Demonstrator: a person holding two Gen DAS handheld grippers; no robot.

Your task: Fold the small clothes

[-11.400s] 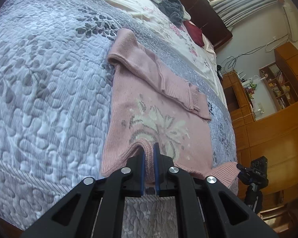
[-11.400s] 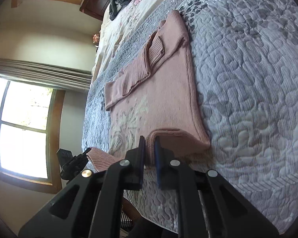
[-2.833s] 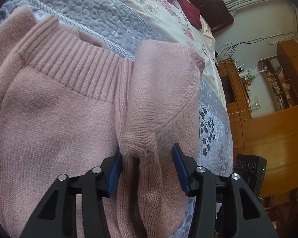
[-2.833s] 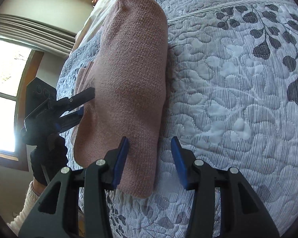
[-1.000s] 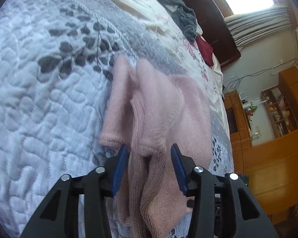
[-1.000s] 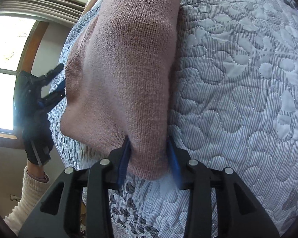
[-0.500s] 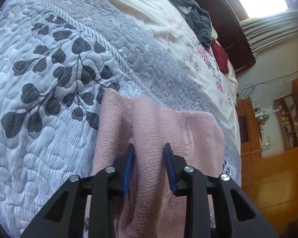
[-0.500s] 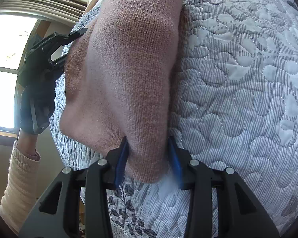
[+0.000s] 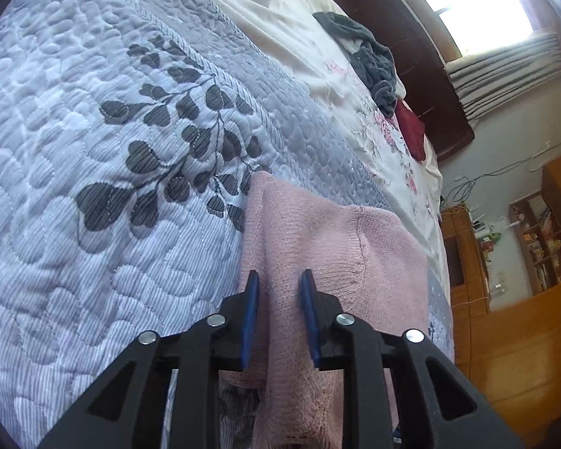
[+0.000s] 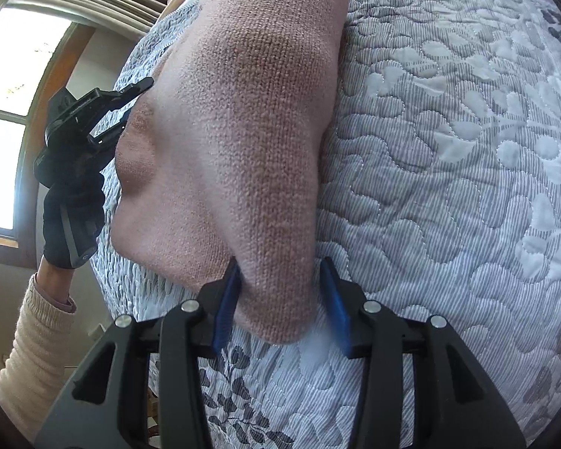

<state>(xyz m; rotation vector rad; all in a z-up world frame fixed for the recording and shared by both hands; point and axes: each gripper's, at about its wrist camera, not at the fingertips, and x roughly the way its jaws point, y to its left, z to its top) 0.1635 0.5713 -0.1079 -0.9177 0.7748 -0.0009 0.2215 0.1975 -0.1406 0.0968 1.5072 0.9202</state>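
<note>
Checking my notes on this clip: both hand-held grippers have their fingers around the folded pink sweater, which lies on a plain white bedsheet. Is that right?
Not quite. The folded pink sweater lies on a grey quilted bedspread stitched with a leaf pattern, not a plain white bedsheet; both wrist views show it. The rest holds: the left hand-held gripper and the right hand-held gripper each have fingers around the sweater.
</note>
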